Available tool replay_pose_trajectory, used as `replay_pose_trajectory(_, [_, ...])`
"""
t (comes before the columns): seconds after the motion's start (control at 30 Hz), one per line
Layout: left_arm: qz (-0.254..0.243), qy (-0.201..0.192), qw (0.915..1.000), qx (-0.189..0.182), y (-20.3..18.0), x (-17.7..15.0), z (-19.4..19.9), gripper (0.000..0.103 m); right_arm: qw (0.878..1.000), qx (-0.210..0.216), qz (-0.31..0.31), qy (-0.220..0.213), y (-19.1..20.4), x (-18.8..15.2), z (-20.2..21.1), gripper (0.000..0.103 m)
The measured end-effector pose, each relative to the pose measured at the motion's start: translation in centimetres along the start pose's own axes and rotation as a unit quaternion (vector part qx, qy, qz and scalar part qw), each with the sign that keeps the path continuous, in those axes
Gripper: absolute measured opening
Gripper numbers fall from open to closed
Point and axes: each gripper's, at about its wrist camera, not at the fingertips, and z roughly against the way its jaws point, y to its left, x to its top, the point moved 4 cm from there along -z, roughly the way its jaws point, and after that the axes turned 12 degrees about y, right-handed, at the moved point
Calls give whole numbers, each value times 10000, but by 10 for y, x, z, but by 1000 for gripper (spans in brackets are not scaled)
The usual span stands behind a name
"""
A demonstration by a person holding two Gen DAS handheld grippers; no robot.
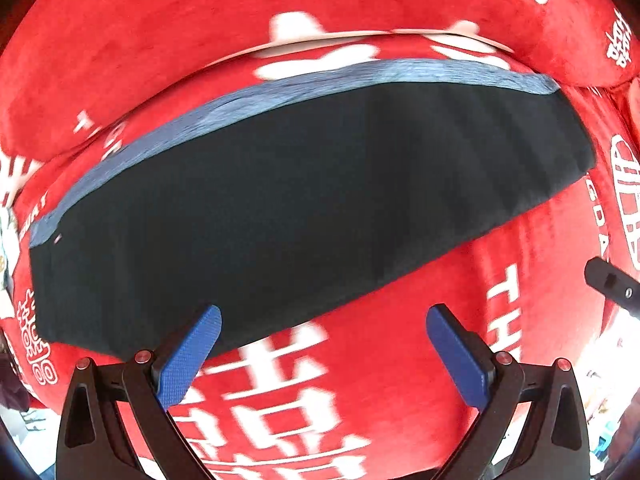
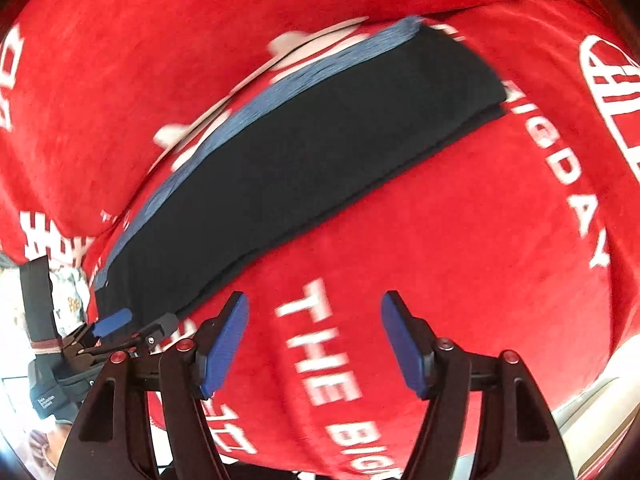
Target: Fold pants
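Observation:
The dark pants (image 1: pixel 288 200) lie folded into a long flat strip on the red blanket (image 1: pixel 400 360), with a blue-grey edge (image 1: pixel 280 84) along their far side. My left gripper (image 1: pixel 324 318) hangs open just in front of the strip's near edge, its blue pads (image 1: pixel 188 360) holding nothing. In the right wrist view the same strip of pants (image 2: pixel 300 168) runs diagonally from lower left to upper right. My right gripper (image 2: pixel 315 304) is open over bare blanket, apart from the pants. The left gripper's fingertip (image 2: pixel 114 320) shows at the strip's lower left end.
The red blanket (image 2: pixel 480 240) with white lettering covers a soft padded surface, with a rolled red cushion (image 1: pixel 200 20) behind the pants. Pale floor and clutter (image 2: pixel 24 320) show past the blanket's left edge. A black part of the other gripper (image 1: pixel 608 280) enters at the right.

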Motion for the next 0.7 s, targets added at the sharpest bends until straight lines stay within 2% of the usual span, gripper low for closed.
replay_pose_trajectory(0.13, [-160, -14, 9999, 41, -34, 17, 2, 103, 9998, 39, -175, -71, -34, 22, 11, 72])
replay_pose_trajectory(0.27, [-278, 30, 9995, 162, -52, 31, 0, 103, 9992, 104, -341, -156, -54, 38, 14, 72])
replay_pose_trajectory(0.47, [-404, 46, 9986, 345, -67, 50, -5, 103, 9977, 257, -591, -229, -74, 56, 11, 72])
replay_pose_trajectory(0.7, [-182, -105, 9993, 315, -74, 77, -5, 103, 9933, 490, -954, -425, -102, 76, 11, 72])
